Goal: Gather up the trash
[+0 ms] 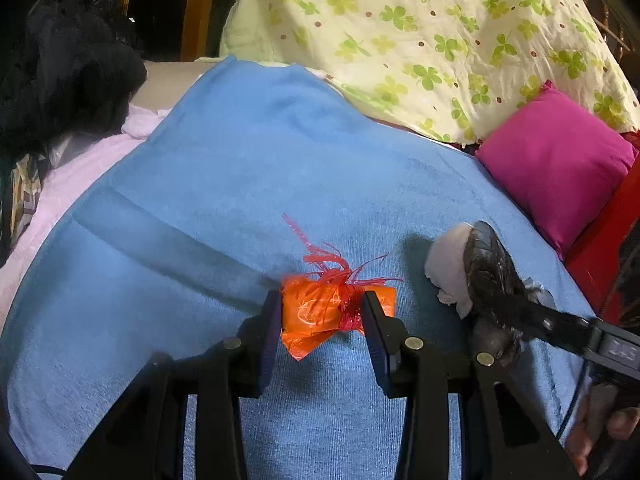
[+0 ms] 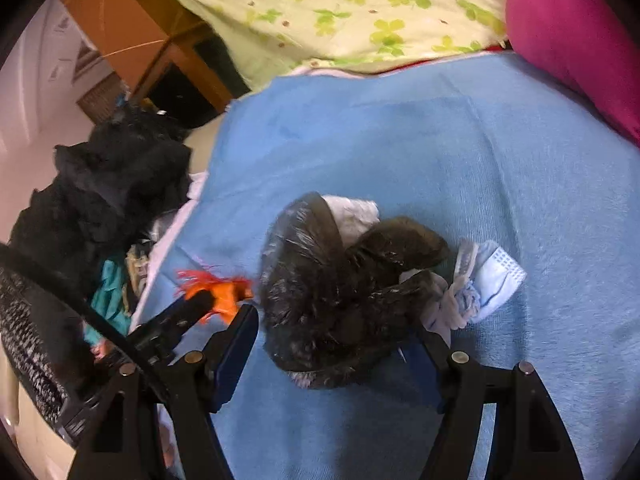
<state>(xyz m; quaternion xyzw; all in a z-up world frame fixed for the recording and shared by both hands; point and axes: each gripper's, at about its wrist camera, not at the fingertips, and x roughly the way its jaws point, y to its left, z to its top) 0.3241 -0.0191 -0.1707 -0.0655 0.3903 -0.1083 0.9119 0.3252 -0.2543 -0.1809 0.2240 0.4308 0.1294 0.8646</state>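
We see the left tongs [image 1: 322,312] clamped on an orange wrapper [image 1: 320,316], one finger on each side of it. The wrapper's long axis runs left to right across the left wrist view, straight between the two fingers, and a tuft of red shreds [image 1: 336,264] sticks up and away from us at its top. It sits at the blue towel [image 1: 224,168] spread over the bed; we cannot tell whether it touches the cloth or is just above it.

In the right wrist view the right tongs [image 2: 340,340] stand wide apart around a black bag [image 2: 332,292]. The left finger [image 2: 236,340] shows clear of the bag, and the right one is largely hidden behind it, so we cannot tell whether the tongs grip it. The bag's mouth faces away from us, with white tissue [image 2: 352,212] at its far rim. A crumpled face mask [image 2: 480,284] lies just beside the bag on its right.

A pink pillow [image 1: 556,160] rests at the towel's right edge, and a clover-print sheet [image 1: 420,32] lies beyond.
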